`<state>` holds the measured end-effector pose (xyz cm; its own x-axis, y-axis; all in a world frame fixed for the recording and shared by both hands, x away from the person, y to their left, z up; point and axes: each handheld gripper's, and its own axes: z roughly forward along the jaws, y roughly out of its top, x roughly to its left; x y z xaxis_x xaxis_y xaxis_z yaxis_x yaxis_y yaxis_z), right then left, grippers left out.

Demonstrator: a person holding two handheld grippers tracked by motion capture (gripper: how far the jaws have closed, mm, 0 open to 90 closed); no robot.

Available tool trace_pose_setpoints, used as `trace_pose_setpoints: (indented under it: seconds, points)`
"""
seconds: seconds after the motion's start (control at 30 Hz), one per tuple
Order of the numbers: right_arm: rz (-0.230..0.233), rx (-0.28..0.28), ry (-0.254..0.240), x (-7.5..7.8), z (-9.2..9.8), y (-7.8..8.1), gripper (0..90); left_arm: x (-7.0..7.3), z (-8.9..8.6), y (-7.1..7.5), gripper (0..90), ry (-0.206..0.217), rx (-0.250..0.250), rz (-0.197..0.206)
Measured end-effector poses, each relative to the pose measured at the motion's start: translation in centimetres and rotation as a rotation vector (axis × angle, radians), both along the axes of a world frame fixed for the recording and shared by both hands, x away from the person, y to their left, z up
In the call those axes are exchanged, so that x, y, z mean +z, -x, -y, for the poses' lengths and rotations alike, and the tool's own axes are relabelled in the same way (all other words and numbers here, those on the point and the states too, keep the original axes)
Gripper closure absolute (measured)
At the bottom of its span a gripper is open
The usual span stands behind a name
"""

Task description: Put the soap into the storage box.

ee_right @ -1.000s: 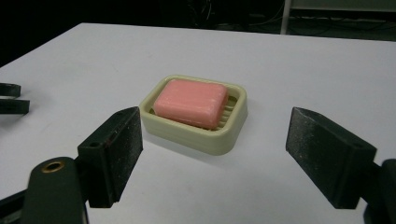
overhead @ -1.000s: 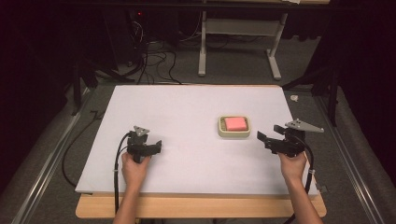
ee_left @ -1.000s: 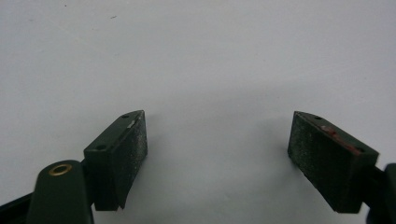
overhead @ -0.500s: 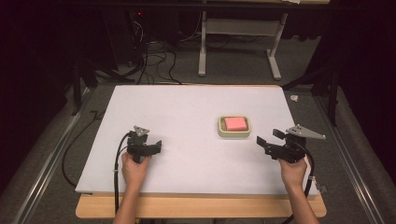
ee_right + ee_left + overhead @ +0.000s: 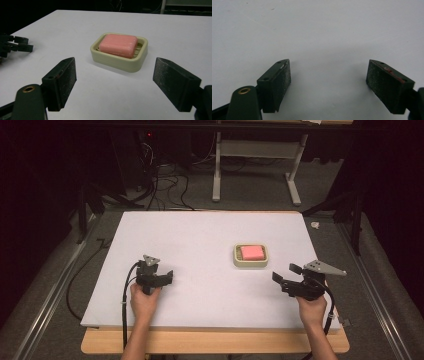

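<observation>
No brand, label or legible writing appears on any item. At the left of the high view, the left gripper (image 5: 164, 278) is held low over the white table surface (image 5: 200, 245), near its front edge; in the left gripper view its two black jaws stand wide apart with nothing between them, only bare white surface ahead. Toward the centre-right, a cream soap dish (image 5: 251, 255) rests flat on the white surface, with a pink bar of soap (image 5: 251, 252) lying inside it; in the right gripper view the soap (image 5: 118, 45) sits within the dish rim (image 5: 117, 61), slightly skewed to it. At the right, the right gripper (image 5: 285, 276) is held near the front-right of the surface, well apart from the left gripper. Its jaws are spread wide and grip nothing. The soap dish lies ahead of the right gripper, roughly centred between its jaws in the right gripper view, near but clear of both tips.
</observation>
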<state>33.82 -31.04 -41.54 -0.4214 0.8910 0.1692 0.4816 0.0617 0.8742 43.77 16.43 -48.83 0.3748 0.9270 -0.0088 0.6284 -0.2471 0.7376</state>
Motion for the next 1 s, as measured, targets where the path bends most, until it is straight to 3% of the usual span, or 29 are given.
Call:
trace_pose_setpoints:
  seconds: [1.0]
  points:
    - [-0.036, 0.058, 0.015, -2.1, -1.9, 1.2, 19.5, 0.0, 0.0, 0.0, 20.5, 0.000, 0.000, 0.000]
